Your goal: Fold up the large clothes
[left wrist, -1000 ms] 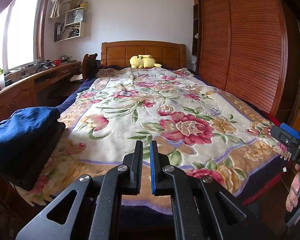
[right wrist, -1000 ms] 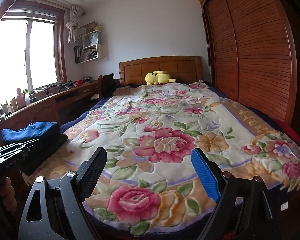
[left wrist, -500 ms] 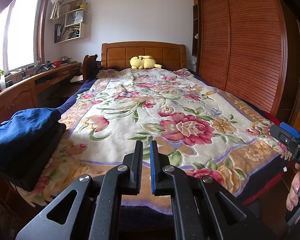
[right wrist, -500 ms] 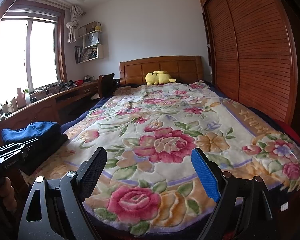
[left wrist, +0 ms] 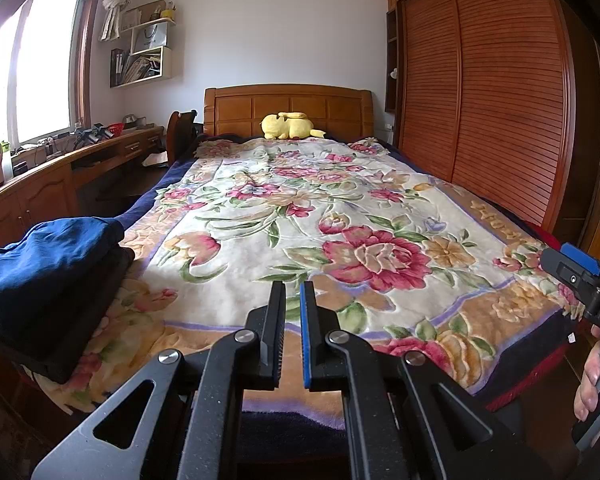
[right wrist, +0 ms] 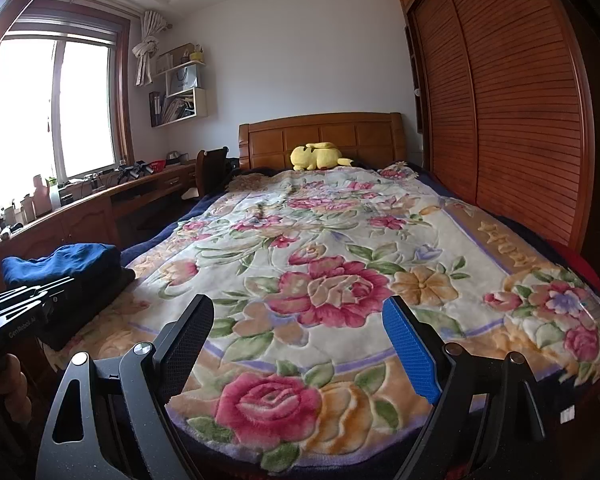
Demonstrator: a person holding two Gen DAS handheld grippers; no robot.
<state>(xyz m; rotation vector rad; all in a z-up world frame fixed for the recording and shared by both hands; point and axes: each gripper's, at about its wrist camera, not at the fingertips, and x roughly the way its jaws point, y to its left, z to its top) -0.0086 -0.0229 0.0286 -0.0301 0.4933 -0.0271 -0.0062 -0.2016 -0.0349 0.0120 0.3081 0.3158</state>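
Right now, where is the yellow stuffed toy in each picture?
Left wrist view: the yellow stuffed toy lies at the far end of the bed, upper middle of the picture, just in front of the wooden headboard.
Right wrist view: the toy sits upper middle again, slightly right of centre, against the same headboard.
Shared landmark: the headboard right behind it.

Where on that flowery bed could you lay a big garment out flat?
The floral blanket lies bare from the yellow plush toy by the headboard down to the foot. Only the near left corner is crowded, by the stacked blue and dark clothes.
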